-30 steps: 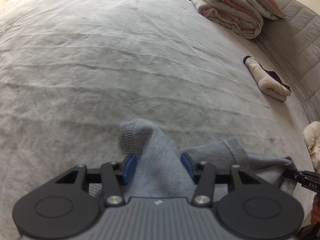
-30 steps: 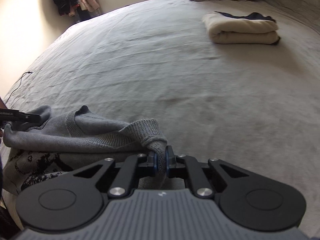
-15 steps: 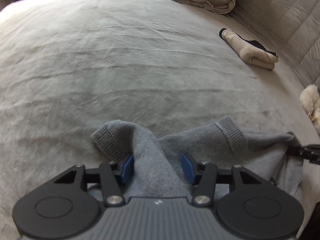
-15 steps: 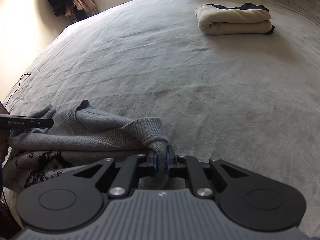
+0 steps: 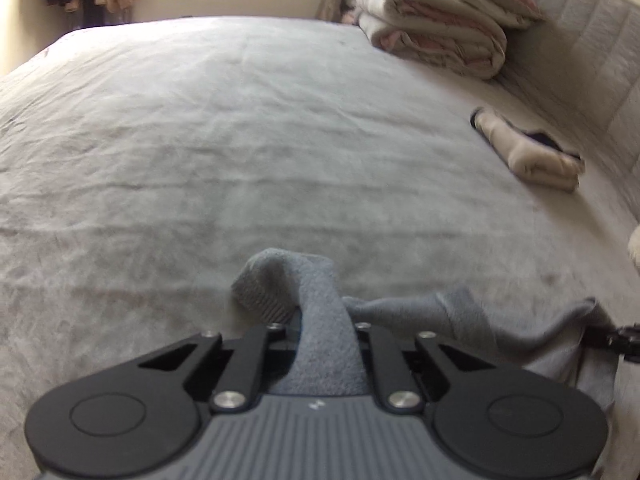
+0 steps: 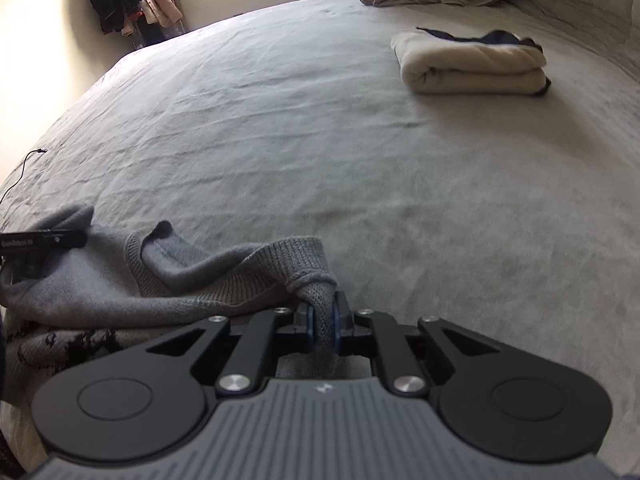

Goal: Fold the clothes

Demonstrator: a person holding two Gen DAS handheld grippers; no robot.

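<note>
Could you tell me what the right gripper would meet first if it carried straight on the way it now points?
The right gripper, shut on the grey sweater, points down at the bed. It would probably meet the bare grey bedsheet just ahead; the folded cream garment lies farther off to the right.

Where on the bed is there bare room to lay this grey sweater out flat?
The wide middle of the bed sheet is bare, from the grey sweater ahead to the far edge. It is crowded on the right: a folded cream garment and, in the far corner, a folded duvet.

Sweater on near bed edge, folded garment far right.
</note>
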